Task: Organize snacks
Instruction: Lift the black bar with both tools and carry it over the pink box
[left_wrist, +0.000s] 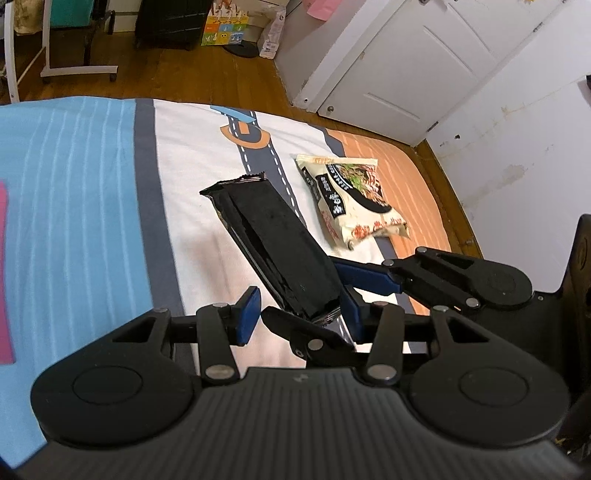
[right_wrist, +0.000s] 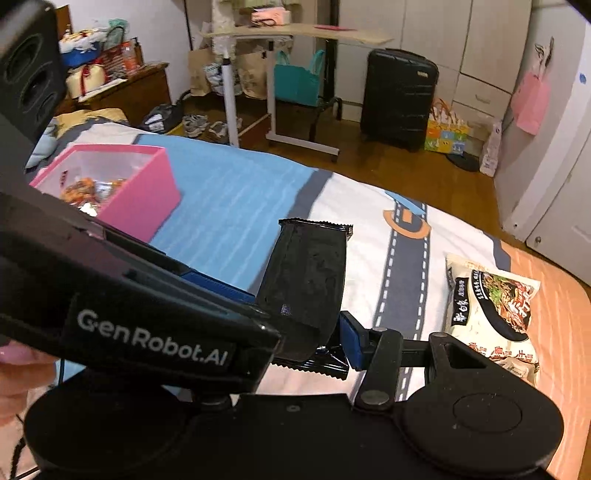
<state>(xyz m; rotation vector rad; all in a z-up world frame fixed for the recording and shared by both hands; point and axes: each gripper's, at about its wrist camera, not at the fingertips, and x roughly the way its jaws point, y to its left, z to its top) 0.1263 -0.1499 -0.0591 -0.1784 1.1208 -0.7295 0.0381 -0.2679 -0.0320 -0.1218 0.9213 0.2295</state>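
Note:
A long black snack packet (left_wrist: 273, 243) is held up over the bed, near end between both grippers. In the left wrist view my left gripper (left_wrist: 301, 306) stands open around the packet's near end, pads not touching it. My right gripper (left_wrist: 334, 284) comes in from the right and is shut on that same end. In the right wrist view the black packet (right_wrist: 306, 284) rises from my right gripper (right_wrist: 314, 328), whose left side is hidden by the left gripper's body. A white noodle snack bag (left_wrist: 351, 199) lies flat on the bed to the right; it also shows in the right wrist view (right_wrist: 495, 310).
A pink box (right_wrist: 147, 192) holding wrapped snacks sits on the blue part of the bedspread (right_wrist: 236, 199) at the left. Beyond the bed are wooden floor, a black suitcase (right_wrist: 399, 99), a rolling table (right_wrist: 295, 37) and white cupboard doors (left_wrist: 406, 74).

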